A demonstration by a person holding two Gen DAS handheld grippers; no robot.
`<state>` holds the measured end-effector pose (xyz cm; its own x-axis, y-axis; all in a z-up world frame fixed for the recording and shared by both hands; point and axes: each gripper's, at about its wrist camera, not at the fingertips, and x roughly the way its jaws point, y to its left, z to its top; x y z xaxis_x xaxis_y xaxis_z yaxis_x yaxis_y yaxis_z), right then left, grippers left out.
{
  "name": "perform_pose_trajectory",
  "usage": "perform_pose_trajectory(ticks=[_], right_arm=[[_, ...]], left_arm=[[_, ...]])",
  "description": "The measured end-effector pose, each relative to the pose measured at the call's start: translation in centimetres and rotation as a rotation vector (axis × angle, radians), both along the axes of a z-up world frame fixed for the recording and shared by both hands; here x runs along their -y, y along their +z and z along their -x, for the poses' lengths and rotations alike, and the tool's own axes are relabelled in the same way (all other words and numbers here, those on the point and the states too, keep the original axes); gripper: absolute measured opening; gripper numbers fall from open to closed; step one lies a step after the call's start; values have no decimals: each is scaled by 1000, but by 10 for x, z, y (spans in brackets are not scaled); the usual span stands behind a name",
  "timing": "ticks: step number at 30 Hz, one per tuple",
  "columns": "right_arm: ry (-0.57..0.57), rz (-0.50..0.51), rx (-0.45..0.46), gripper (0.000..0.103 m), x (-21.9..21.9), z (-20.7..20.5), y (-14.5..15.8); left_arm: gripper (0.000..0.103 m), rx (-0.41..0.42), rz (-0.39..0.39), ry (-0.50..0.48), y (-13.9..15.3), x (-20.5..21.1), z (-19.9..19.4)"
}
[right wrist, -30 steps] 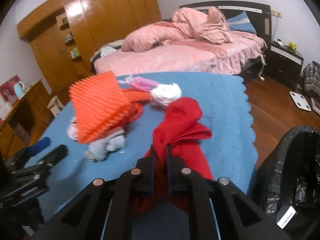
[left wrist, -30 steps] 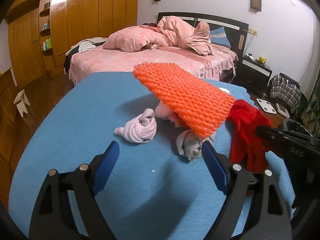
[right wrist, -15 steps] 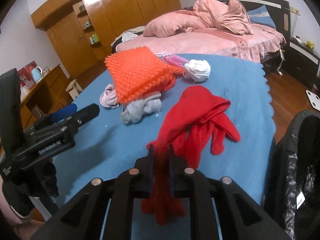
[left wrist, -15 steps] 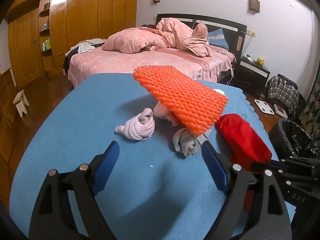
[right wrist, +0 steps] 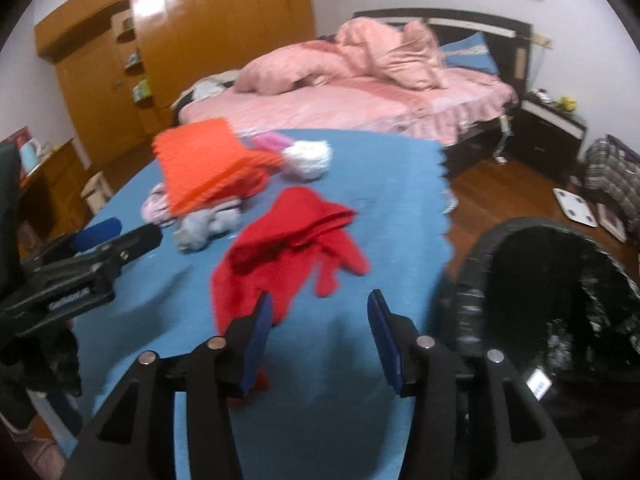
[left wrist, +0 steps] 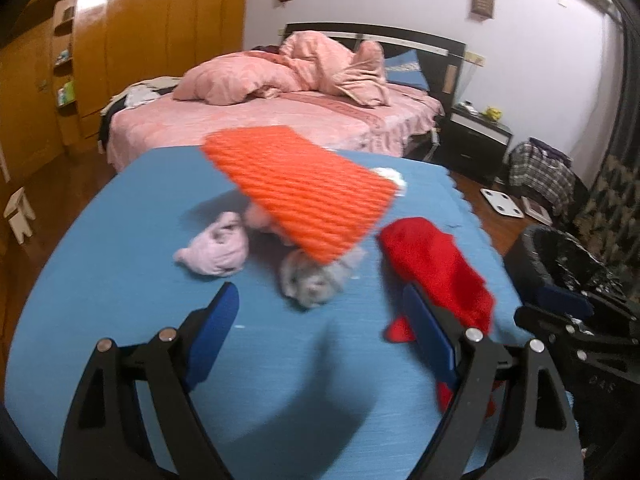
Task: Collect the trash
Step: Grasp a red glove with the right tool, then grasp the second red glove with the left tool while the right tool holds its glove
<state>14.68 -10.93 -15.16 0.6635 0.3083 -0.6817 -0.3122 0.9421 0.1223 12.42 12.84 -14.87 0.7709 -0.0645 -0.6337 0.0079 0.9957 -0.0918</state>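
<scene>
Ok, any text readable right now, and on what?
"DAS": on the right gripper's body, seen in the left wrist view.
White lettering on the left gripper's body: too blurred to read.
White tag on the trash bag: too blurred.

Red cloth (right wrist: 288,252) blocks table's near edge; bare blue tabletop (left wrist: 132,280) left.

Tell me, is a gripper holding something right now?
No. Both are open and empty. The right gripper is open over the red glove lying on the table; the left gripper is open too.
</scene>
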Motion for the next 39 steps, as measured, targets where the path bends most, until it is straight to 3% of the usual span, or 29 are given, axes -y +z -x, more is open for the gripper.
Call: perform_pose_trajectory(ticks=[5, 13, 16, 18, 20, 21, 32, 39], right_arm=[[-90, 26, 72, 49, 21, 6, 7], [-138, 10, 67, 49, 36, 0, 4], [-143, 5, 61, 49, 38, -2, 3], [-145, 1, 60, 49, 38, -2, 3], [-142, 4, 59, 49, 38, -2, 3], [-140, 3, 59, 49, 39, -3, 3], [-83, -21, 77, 49, 15, -11, 13], [-31, -39, 35, 53, -20, -33, 3]], left_arm=[[79, -2, 18, -69, -1, 22, -2], [76, -11, 38, -152, -4, 56, -6], [57, -41, 36, -179, -13, 65, -14], [39, -66, 44, -197, -19, 69, -19], [12, -89, 72, -213, -24, 70, -24], [10, -93, 87, -215, -25, 69, -25], [7, 50, 128, -141, 24, 30, 0], [7, 33, 78, -47, 18, -7, 9]])
